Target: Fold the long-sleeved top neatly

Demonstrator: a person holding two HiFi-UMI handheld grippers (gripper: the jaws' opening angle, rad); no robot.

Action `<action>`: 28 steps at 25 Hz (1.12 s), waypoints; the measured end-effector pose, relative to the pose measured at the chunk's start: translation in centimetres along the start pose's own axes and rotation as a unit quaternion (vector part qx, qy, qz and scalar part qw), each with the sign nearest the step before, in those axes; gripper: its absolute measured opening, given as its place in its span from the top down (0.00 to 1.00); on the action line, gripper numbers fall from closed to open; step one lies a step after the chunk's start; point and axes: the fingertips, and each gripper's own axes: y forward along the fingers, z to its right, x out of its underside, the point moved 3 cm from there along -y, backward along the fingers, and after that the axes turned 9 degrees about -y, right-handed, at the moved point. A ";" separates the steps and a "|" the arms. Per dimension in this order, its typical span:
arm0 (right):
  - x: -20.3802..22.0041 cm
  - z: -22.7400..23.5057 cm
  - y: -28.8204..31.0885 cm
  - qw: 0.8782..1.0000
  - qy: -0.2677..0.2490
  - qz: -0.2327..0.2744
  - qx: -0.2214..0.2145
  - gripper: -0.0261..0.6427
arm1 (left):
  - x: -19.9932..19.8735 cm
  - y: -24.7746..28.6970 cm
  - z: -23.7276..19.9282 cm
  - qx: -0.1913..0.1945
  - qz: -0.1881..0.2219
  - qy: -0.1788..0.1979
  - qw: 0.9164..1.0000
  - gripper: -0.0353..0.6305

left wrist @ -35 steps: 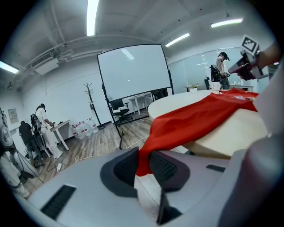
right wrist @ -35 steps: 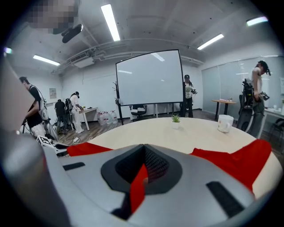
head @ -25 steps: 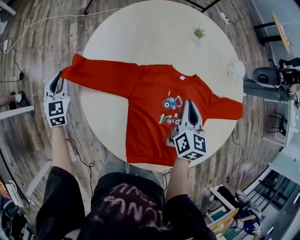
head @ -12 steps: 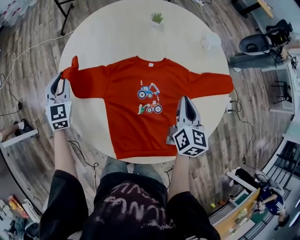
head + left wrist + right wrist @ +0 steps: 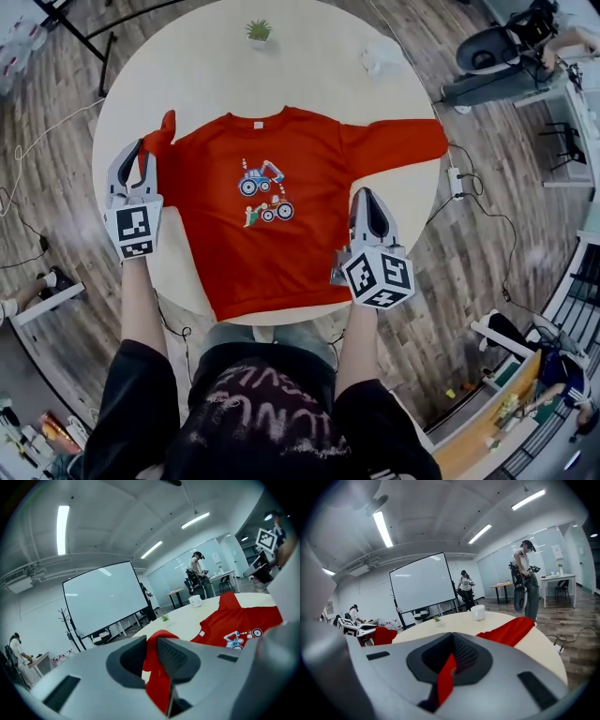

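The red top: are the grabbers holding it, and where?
Both hold the red top. The left gripper pinches one sleeve near its end; the right gripper pinches the side edge below the other sleeve.

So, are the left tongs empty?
No, the left tongs grip the red top's sleeve between their pads.

Grey left gripper [image 5: 139, 157] and right gripper [image 5: 368, 195] bear black-and-white marker cubes [image 5: 134, 230], below a black shirt [image 5: 253, 412] with pale print.
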 end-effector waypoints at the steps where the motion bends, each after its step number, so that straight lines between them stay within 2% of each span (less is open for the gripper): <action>1: 0.0 0.8 -0.1 1.000 0.005 0.000 0.001 0.95 | -0.5 0.3 0.9 0.003 0.000 0.005 1.000 0.84; 12: 0.1 9.3 -1.2 0.999 0.034 0.008 0.018 0.95 | -5.4 4.7 11.6 0.054 0.009 0.068 0.996 0.84; 19: 1.0 14.3 -2.5 0.998 0.050 0.004 0.033 0.95 | -6.4 7.6 18.8 0.098 0.001 0.116 0.988 0.84; 23: 2.0 16.8 -3.3 0.997 0.057 -0.001 0.044 0.95 | -5.2 9.2 23.3 0.128 -0.020 0.170 0.977 0.84; 26: 2.7 18.4 -4.0 0.996 0.064 -0.004 0.054 0.95 | -3.8 10.0 26.6 0.154 -0.045 0.234 0.959 0.83; 28: 3.2 19.4 -4.6 0.996 0.069 -0.007 0.062 0.95 | -2.9 10.4 28.6 0.169 -0.060 0.260 0.949 0.83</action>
